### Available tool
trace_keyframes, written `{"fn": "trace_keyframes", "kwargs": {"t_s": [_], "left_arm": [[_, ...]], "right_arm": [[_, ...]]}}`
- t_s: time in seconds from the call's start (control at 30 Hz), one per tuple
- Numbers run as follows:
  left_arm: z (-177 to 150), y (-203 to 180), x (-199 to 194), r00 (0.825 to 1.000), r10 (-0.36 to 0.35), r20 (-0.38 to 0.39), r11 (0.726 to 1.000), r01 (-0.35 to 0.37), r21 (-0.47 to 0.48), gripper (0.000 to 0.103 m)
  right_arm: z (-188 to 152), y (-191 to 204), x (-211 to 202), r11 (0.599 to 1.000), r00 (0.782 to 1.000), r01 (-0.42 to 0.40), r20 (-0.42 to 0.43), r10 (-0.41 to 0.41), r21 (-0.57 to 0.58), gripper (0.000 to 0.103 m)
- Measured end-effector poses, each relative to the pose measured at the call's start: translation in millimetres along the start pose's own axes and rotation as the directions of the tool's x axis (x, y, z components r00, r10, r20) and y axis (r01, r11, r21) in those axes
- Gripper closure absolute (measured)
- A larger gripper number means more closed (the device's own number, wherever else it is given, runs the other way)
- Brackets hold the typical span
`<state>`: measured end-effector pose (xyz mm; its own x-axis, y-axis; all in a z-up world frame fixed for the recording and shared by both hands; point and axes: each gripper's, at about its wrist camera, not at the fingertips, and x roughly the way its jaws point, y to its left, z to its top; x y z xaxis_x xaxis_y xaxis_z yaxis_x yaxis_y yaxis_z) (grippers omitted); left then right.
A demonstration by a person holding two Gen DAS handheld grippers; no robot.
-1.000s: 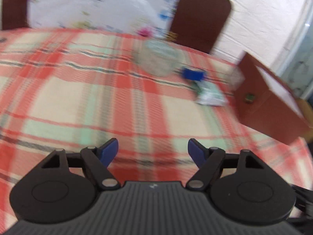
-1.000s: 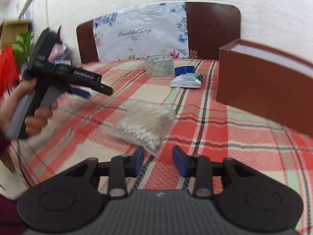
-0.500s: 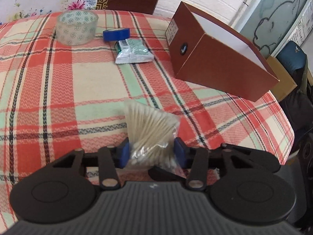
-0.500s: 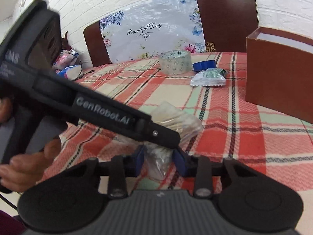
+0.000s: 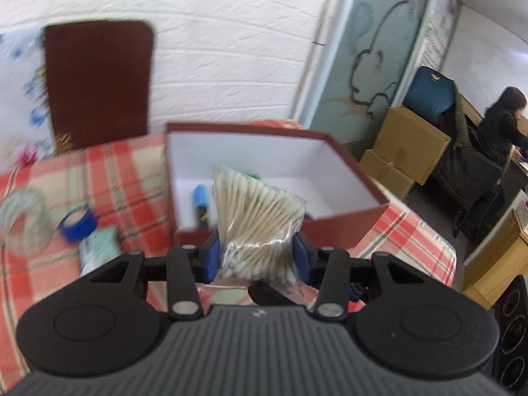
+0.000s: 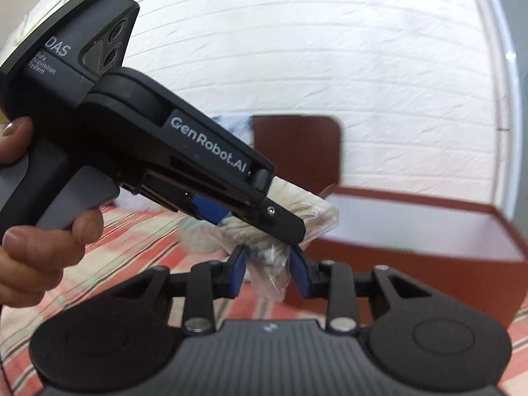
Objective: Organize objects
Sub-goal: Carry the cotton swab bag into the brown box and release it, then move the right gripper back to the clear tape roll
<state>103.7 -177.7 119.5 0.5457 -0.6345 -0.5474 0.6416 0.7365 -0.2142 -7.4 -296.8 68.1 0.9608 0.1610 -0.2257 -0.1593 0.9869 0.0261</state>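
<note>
Much of the left wrist view is smeared by blur: on the red, cream and green plaid tablecloth (image 5: 125,178) to the left of the open brown cardboard box with a white lining (image 5: 333,221), a clear roll of patterned tape (image 5: 21,221), a small roll of blue tape (image 5: 77,222) and a pale green sachet (image 5: 99,247) can only be told by colour and outline. Inside the box, a blue item (image 5: 200,196) and a scrap of green (image 5: 254,175) are half hidden behind the bag, and what they are cannot be made out. In the right wrist view the black body of the left gripper (image 6: 264,247), held in a hand (image 6: 36,217), covers the bag's middle, and the box (image 6: 412,241) is cut off at the frame's right.

The clear plastic bag of wooden-stemmed cotton swabs (image 5: 259,227) stands upright, held off the cloth just in front of the box's near wall. Its swabs fan out toward the top, white tips bunched at the bottom, the film crinkled.

The left gripper (image 5: 255,257) is partly closed, its blue pads pressing the bag's lower sides. The right gripper (image 6: 269,272) is closed narrower on the bag's (image 6: 269,274) crumpled bottom end, so both tongs hold the same bag.
</note>
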Motion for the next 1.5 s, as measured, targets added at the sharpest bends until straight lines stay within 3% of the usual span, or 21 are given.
{"fn": "trace_keyframes", "kwargs": {"t_s": [0.3,0.4,0.47,0.5,0.63,0.87,1.03,1.27,1.4,1.5], "left_arm": [[30.0,-54.2,76.2,0.998,-0.058,-0.001,0.993,0.058,0.104,0.055],[31.4,-65.6,98.0,1.0,0.004,0.0,0.988,-0.004,0.156,0.043],[30.6,-66.1,110.5,0.998,0.052,-0.026,0.985,-0.047,0.163,0.043],[28.3,-63.8,112.2,0.998,0.056,-0.038,0.986,-0.05,0.157,0.043],[19.6,-56.7,97.0,0.998,0.052,-0.021,0.986,-0.048,0.158,0.037],[5.5,-73.0,74.5,0.997,0.07,0.022,0.973,-0.073,0.22,0.037],[-8.7,-70.1,55.3,0.995,0.097,0.033,0.97,-0.102,0.219,0.037],[-28.9,-28.6,24.9,0.98,0.201,0.001,0.973,-0.2,0.113,0.036],[-46.8,9.3,13.0,0.946,0.32,-0.04,0.946,-0.317,0.063,0.036],[-62.7,42.2,6.6,0.908,0.41,-0.085,0.912,-0.409,0.031,0.036]], "right_arm": [[0.7,-80.6,14.2,0.975,0.977,0.211,0.017,-0.213,0.077,0.073],[-4.5,-99.0,28.5,0.96,0.963,0.267,0.004,-0.268,0.082,0.071],[-9.0,-105.9,42.1,0.934,0.936,0.352,-0.019,-0.351,0.068,0.061],[-9.3,-108.1,43.2,0.927,0.93,0.367,-0.014,-0.367,0.076,0.056],[-15.5,-102.9,37.2,0.926,0.928,0.37,0.015,-0.372,0.082,0.057],[-17.8,-78.1,13.5,0.911,0.91,0.402,0.07,-0.408,0.092,0.055],[-24.0,-66.1,1.8,0.922,0.926,0.372,0.028,-0.377,0.103,0.051],[-31.6,-41.6,14.7,0.967,0.966,0.227,-0.152,-0.208,0.117,0.049],[-33.6,-14.8,32.2,0.986,0.965,0.13,-0.24,-0.101,0.108,0.049],[-36.8,12.0,44.7,0.996,0.957,0.062,-0.288,-0.042,0.059,0.049]]}}
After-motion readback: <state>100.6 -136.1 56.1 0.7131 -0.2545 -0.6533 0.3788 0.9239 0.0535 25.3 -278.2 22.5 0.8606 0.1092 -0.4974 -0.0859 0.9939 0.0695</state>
